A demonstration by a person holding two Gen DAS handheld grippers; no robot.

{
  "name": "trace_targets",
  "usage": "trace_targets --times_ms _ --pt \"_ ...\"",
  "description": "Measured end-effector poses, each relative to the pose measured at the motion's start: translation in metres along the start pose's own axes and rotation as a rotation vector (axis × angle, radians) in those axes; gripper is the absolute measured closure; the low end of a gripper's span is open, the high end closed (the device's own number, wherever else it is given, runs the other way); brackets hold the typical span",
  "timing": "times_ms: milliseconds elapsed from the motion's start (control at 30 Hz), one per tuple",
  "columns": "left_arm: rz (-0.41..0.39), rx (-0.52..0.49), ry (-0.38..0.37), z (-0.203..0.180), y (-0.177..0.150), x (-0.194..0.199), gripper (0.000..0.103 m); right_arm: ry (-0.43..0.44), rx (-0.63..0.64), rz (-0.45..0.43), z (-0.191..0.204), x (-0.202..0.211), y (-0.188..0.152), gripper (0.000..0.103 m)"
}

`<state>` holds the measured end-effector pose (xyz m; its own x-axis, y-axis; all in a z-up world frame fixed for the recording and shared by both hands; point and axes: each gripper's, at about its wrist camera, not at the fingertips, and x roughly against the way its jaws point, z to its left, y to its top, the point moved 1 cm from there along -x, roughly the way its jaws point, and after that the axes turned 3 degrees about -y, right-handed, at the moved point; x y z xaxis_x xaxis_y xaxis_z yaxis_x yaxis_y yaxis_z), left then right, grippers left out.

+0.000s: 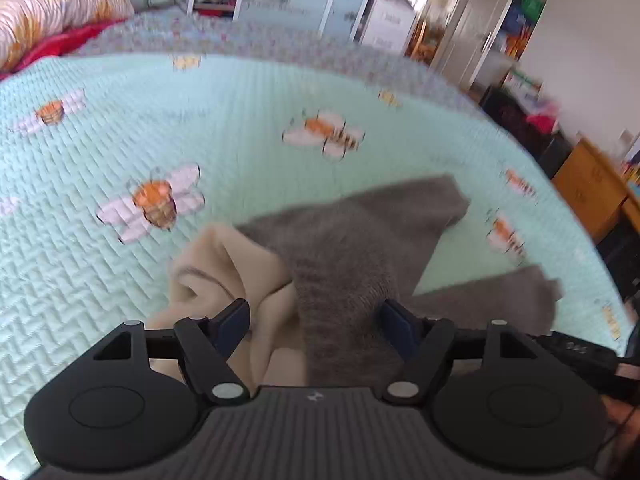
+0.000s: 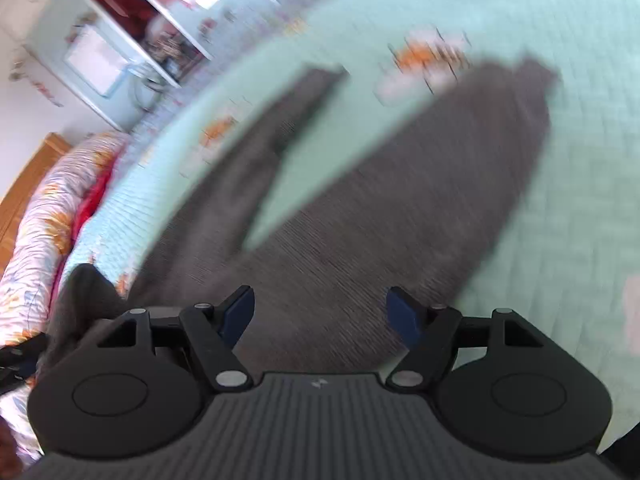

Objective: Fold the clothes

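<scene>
Fingers of the left gripper (image 1: 316,326) stand wide, dark blue pads apart, nothing pinched; grey knit fabric and beige cloth lie under the gap, lower centre of the left wrist view. Right gripper (image 2: 320,314) fingers likewise wide, pads clear of the fabric beneath them.

Grey ribbed knit garment (image 1: 352,248) lies on the mint-green quilted bedspread with bee and flower print (image 1: 120,128), centre to lower right of the left view, one part running off toward the right edge. Beige soft cloth (image 1: 236,264) sits bunched and creased against the grey piece's left side, touching it, partly under the left finger.

Right wrist view is heavily motion-blurred: grey garment (image 2: 400,200) fills the centre, splitting into two long lobes toward the top of frame with a wedge of bedspread (image 2: 560,160) between them. Can't tell sleeves from body.

Floral-print pillow or duvet roll (image 1: 52,12) in the upper left of the left view, red fabric (image 1: 60,46) just beside it. Pale blue shelving (image 2: 120,40) in the upper left of the right view.
</scene>
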<state>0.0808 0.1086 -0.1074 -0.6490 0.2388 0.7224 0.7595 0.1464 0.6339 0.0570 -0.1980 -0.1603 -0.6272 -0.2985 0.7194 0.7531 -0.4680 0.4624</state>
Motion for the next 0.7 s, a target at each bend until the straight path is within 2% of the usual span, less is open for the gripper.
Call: trace_targets --times_ms 67,100,167,200,233,267,300,367,433,500,567,633,700 --pt "0.020 0.025 0.014 0.002 -0.012 -0.021 0.032 0.012 0.015 -0.022 -0.006 -0.005 -0.008 0.028" --pt "0.016 0.044 0.009 0.002 -0.020 -0.023 0.038 0.014 0.031 -0.030 -0.005 -0.006 -0.010 0.028" --pt "0.013 0.052 -0.017 -0.001 -0.040 -0.020 0.045 0.014 0.067 -0.039 -0.003 -0.009 -0.012 0.027" --pt "0.026 0.024 -0.040 -0.008 -0.052 -0.015 0.051 0.013 0.080 -0.038 -0.003 -0.009 -0.012 0.034" --pt "0.049 -0.009 -0.070 -0.014 -0.064 -0.011 0.055 0.011 0.092 -0.037 -0.003 -0.009 -0.011 0.050" --pt "0.069 -0.031 -0.092 -0.017 -0.078 -0.007 0.062 0.001 0.094 -0.027 -0.004 -0.010 -0.009 0.060" --pt "0.085 -0.049 -0.107 -0.019 -0.093 -0.003 0.064 -0.005 0.090 -0.020 -0.006 -0.009 -0.009 0.070" --pt "0.118 -0.084 -0.138 -0.022 -0.122 0.005 0.065 0.005 0.063 -0.027 -0.010 0.000 -0.006 0.071" --pt "0.100 -0.082 -0.166 -0.019 -0.130 0.015 0.065 0.021 0.079 -0.058 -0.003 0.009 -0.006 0.071" --pt "0.082 -0.042 -0.194 -0.012 -0.126 0.023 0.065 0.112 0.159 -0.077 0.021 0.020 -0.007 0.070" --pt "0.061 -0.032 -0.206 -0.010 -0.121 0.030 0.061 0.229 0.236 -0.073 0.049 0.030 -0.010 0.063" --pt "0.036 -0.024 -0.214 -0.008 -0.119 0.037 0.058 0.336 0.302 -0.046 0.082 0.035 -0.014 0.037" --pt "0.012 -0.016 -0.221 -0.005 -0.117 0.045 0.056 0.398 0.374 -0.031 0.115 0.033 -0.020 0.026"
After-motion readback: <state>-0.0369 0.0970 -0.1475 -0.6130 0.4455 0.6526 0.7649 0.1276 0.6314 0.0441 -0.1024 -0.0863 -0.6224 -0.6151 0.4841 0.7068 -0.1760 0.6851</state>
